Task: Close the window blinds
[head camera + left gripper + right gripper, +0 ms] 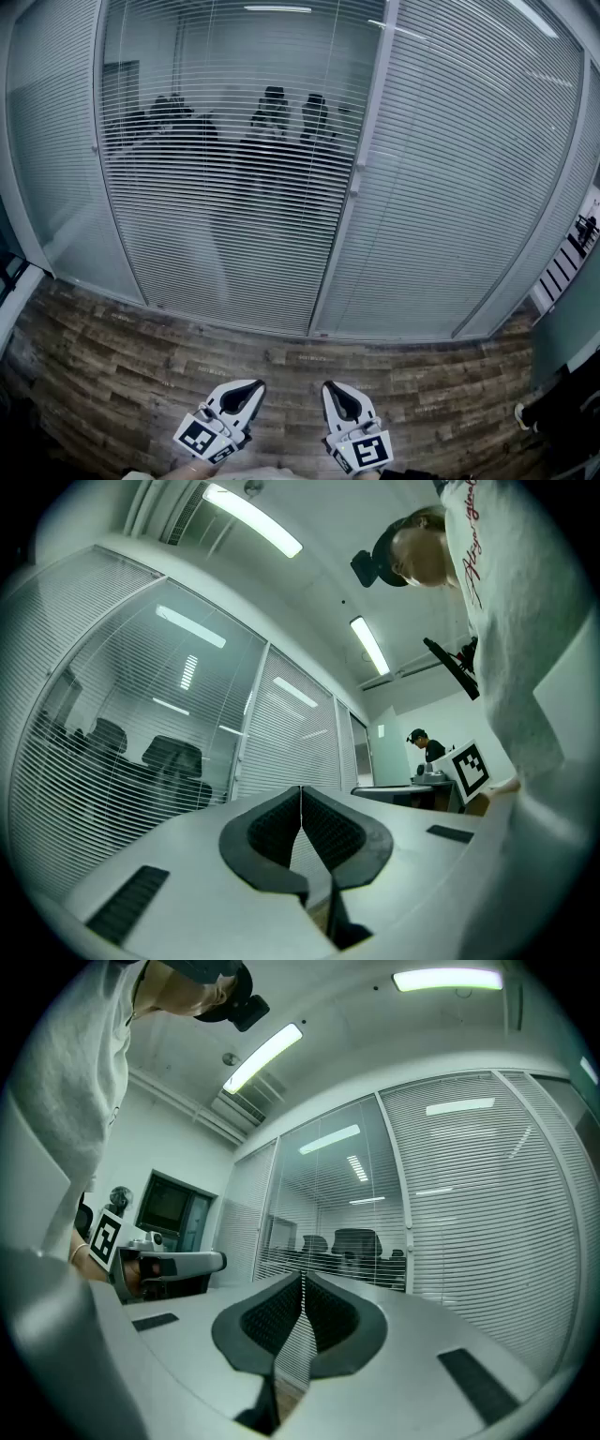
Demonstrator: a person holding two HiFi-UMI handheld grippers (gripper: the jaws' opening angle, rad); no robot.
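Observation:
The window blinds fill the glass wall ahead in the head view. The middle panel (234,187) has its slats partly open, and office chairs (272,108) show through it. The right panel (459,187) and the left panel (47,141) look opaque, with their slats turned flat. A small knob (357,170) sits on the frame between the middle and right panels. My left gripper (255,382) (301,789) and right gripper (330,384) (302,1277) are held low over the floor, well short of the blinds. Both are shut with nothing between the pads.
A wood-pattern floor (141,356) runs from my feet to the glass wall. Someone's dark shoe (521,412) and trouser leg stand at the right edge. In the left gripper view another person (424,745) stands far off by a desk. A dark wall screen (173,1208) shows in the right gripper view.

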